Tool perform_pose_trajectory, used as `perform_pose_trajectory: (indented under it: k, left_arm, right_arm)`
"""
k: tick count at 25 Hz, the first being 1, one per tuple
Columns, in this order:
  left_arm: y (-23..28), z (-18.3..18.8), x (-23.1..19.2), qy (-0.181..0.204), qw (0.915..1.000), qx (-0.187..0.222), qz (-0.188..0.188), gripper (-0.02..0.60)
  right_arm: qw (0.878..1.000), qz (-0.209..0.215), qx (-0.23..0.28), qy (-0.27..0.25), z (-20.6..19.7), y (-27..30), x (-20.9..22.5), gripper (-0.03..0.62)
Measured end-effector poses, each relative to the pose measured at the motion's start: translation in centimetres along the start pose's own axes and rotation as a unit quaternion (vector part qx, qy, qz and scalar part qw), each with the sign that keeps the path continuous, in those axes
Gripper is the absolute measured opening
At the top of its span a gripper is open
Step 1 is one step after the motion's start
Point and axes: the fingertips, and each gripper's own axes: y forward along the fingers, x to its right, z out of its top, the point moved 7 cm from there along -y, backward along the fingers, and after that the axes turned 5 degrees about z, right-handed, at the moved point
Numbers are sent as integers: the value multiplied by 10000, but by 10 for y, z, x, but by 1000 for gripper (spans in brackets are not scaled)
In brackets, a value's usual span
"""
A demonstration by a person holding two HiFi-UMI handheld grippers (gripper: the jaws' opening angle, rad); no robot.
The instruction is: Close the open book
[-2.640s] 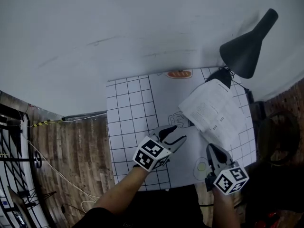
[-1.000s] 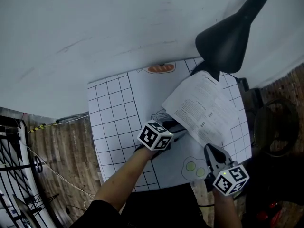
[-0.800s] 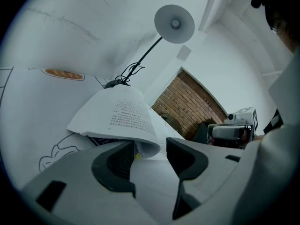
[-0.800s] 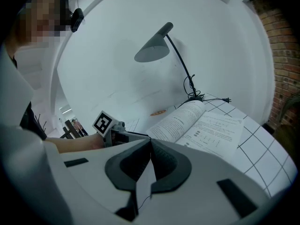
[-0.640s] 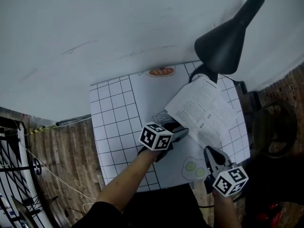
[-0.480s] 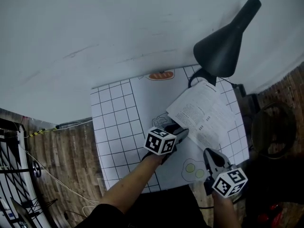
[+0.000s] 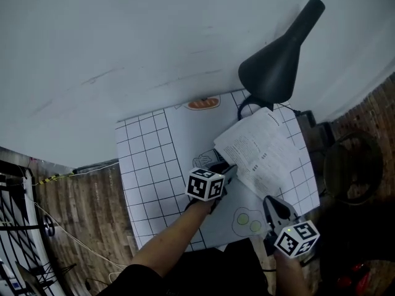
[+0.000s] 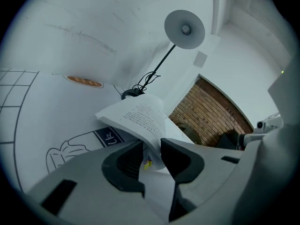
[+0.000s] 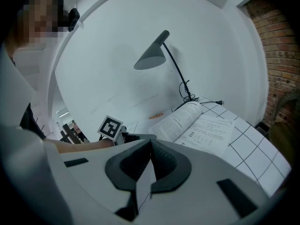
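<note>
An open book [image 7: 265, 156] lies on the white grid mat [image 7: 148, 159], its right page flat and its left stack of pages [image 8: 140, 116] arched up. My left gripper [image 7: 227, 168] sits at that stack's near edge. In the left gripper view its jaws [image 8: 151, 149] have just been closing and now pinch the edge of the raised pages between them. My right gripper [image 7: 271, 203] hangs shut and empty at the mat's near right, short of the book [image 9: 197, 125].
A dark desk lamp [image 7: 278, 60] leans over the mat's far right corner, its cable beside the book. Printed pictures mark the mat: a sausage [image 7: 203, 103] at the far edge, green dots [image 7: 244, 221] near my right gripper. Wooden floor lies to the left.
My left gripper has rolled a little at the book's left edge and its jaws have narrowed onto the raised pages. The right gripper has barely shifted.
</note>
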Motion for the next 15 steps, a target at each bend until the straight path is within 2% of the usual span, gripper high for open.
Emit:
perform_pose_trajectory:
  k: [3, 6, 11, 15]
  left_arm:
    - [3, 0, -1, -205, 9998, 49, 53, 129]
    - [8, 1, -1, -326, 9992, 39, 232, 167]
    - [17, 1, -3, -969, 9949, 176, 218, 179]
    - [15, 3, -2, -1040, 9932, 209, 484, 168]
  right_arm:
    - [9999, 72, -52, 72, 2, -6, 12, 3]
    - [9998, 124, -63, 167, 1, -9, 27, 3]
    - [9991, 183, -136, 362, -3, -16, 54, 3]
    - [9987, 277, -34, 418, 4, -21, 63, 3]
